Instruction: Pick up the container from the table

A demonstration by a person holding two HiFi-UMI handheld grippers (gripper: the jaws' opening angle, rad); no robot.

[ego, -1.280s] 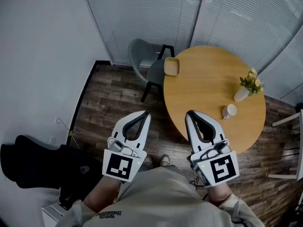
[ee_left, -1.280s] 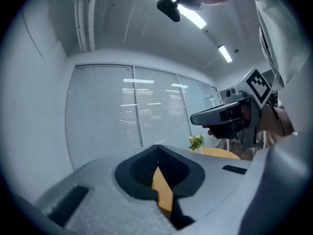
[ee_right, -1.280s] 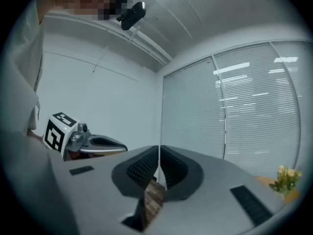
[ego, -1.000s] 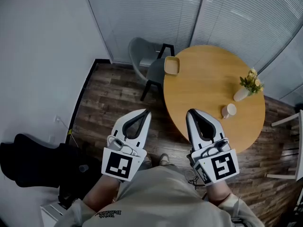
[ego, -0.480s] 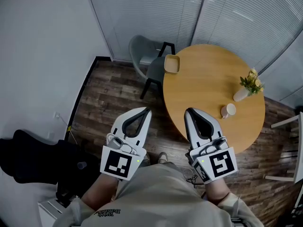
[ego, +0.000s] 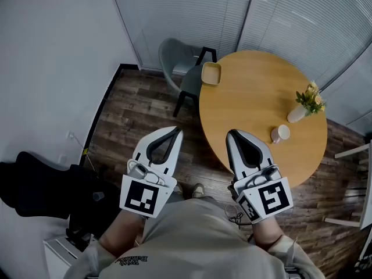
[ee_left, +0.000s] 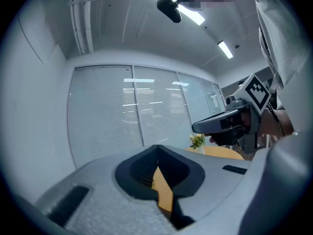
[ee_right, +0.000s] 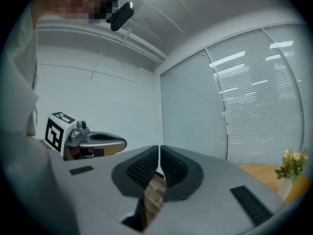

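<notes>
My left fingers (ego: 172, 140) were pressed together at the tips with nothing between them. Through the hollow behind the tips their own view showed only a strip of the desk (ego: 261, 92). My right fingers (ego: 233, 149) were closed as well, down to a hairline slit at the tips, and they too held nothing. Only floor (ego: 133, 115) boards showed through their hollow.

Both pairs pointed forward side by side, held close to my body. The left pair hung over the floor, off to the left of the round desk. The right pair reached over the desk's near edge.

The container (ego: 211, 73), a small tan square dish, sat on the far edge of the desk. It was well ahead of both pairs of fingers and lay roughly on the line between them, touched by neither. A grey chair (ego: 177, 60) stood just beyond it, to the left.

A white cup (ego: 280, 133) stood on the desk ahead and to the right of my right fingers, near them but apart. Farther out on that side was a vase (ego: 297, 114) of yellow flowers.
</notes>
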